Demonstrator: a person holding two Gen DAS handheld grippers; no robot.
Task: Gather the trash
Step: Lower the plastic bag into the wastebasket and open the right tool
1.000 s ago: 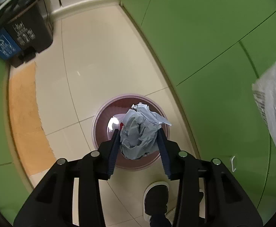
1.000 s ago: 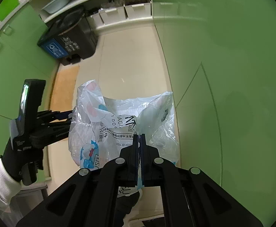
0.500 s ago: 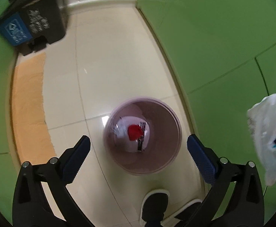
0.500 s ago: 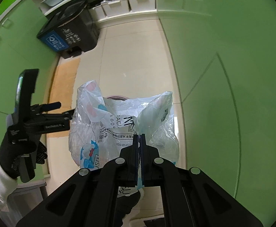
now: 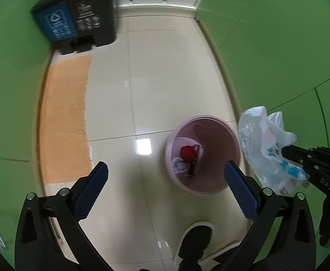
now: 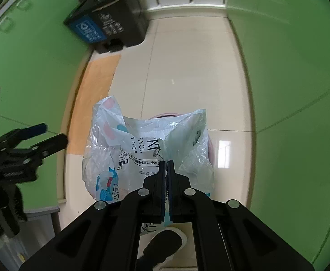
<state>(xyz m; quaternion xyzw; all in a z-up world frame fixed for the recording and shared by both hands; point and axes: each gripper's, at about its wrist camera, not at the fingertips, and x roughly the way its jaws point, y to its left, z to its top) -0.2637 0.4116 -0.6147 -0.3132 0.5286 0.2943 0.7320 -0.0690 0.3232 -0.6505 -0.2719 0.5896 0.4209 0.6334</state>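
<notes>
Plastic bag (image 6: 146, 151) hangs pinched in right gripper (image 6: 166, 164), jaws closed on its film, above pink bin (image 5: 204, 155) on floor. Left gripper (image 5: 165, 178): jaws wide, empty. Risk: thin film slips, bag drops beside bin.

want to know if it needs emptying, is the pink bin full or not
Not full. The pink bin shows bare inner wall, with only a few scraps at the bottom.

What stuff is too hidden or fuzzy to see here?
- Pink bin, right wrist view: mostly hidden behind the plastic bag.
- Trash in the bin, left wrist view: too small to name.
- Dark bin's labels, left wrist view: blurred.
- Shoe: cut off by the bottom edge.
</notes>
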